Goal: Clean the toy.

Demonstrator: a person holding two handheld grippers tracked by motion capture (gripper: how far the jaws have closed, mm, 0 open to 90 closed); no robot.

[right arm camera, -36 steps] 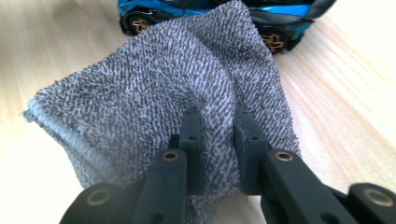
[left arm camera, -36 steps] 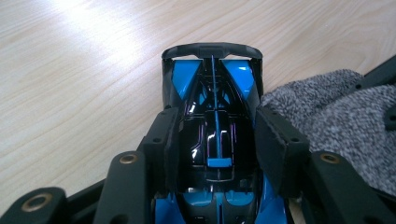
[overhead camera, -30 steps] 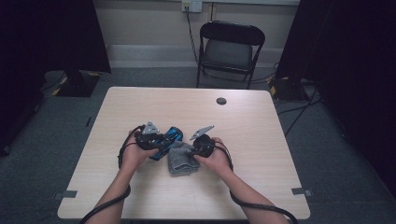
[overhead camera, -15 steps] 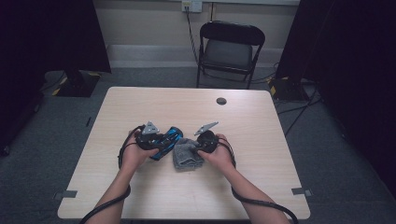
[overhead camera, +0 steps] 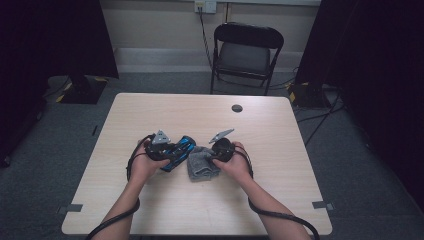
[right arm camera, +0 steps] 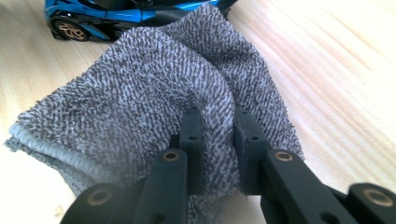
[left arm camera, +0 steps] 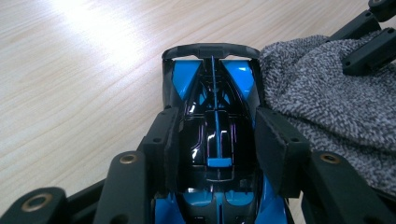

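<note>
Clamping a glossy blue and black toy racing car point(left arm camera: 215, 140) across its body, the left claw point(left arm camera: 215, 149) has one black pad pressed against each flank, as the left gripper view shows; there the car's long axis runs straight up the frame, away from the camera, with its black hoop-shaped end at upper centre. In the high view the same car point(overhead camera: 179, 152) lies a little left of the frame's centre on the pale wood-grain worktop point(overhead camera: 280, 145), its length slanting from lower left to upper right, with the left claw point(overhead camera: 172, 150) gripping it from the left and the person's left hand point(overhead camera: 142, 162) wrapped around the tool. Just to its right, touching it, sits a folded grey speckled terry cloth point(overhead camera: 201, 167). The right claw point(right arm camera: 218, 135) is pinched on a raised fold of that cloth point(right arm camera: 140, 84), its two black jaws nearly together with fabric bulging between them in the right gripper view; the car's side, with one bronze-coloured wheel, runs along the upper left edge of that frame beyond the cloth. The right hand point(overhead camera: 237, 162) holds its tool at the cloth's right edge. Farther up the worktop, a small dark round disc point(overhead camera: 237, 108) lies well apart from everything, and a black folding chair point(overhead camera: 245, 55) stands beyond the far edge.
</note>
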